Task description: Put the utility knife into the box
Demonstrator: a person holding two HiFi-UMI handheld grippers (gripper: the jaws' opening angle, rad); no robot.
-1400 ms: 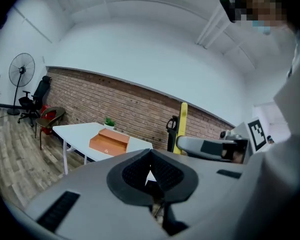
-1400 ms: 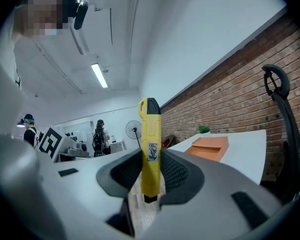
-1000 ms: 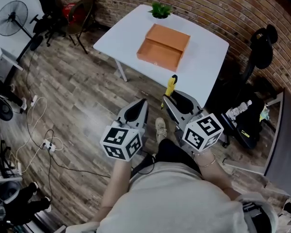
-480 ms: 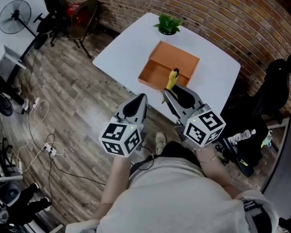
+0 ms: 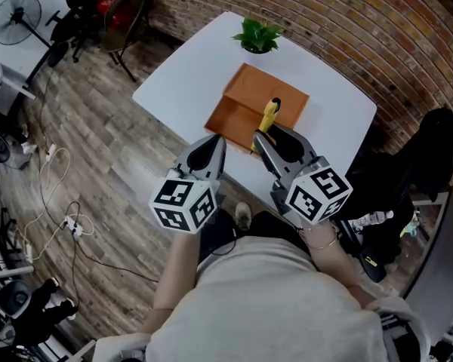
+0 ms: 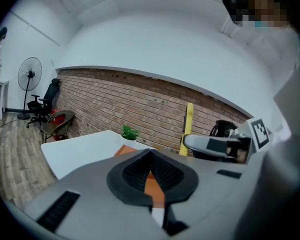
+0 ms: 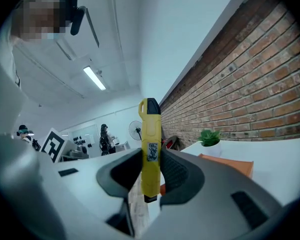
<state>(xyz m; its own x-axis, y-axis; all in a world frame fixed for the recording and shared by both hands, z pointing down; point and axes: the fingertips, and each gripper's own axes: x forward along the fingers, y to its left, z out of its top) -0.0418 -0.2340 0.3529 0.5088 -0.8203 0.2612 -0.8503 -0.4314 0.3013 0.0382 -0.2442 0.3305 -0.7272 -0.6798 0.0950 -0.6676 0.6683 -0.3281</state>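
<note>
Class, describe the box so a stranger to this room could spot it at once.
Beside the brick wall stands a white table. On it, near a small green potted plant, lies the box: flat, rectangular, open-topped, and the only orange thing there.

Yellow utility knife (image 7: pixel 150 149) upright, clamped in right hand-held gripper (image 7: pixel 151 176), brick wall (image 7: pixel 250 84) behind

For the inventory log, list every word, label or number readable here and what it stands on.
Sticker on the utility knife: dark print, too blurred to read.
Left marker cube and right marker cube: black-and-white square patterns, no words.
Nothing else shows any text.
</note>
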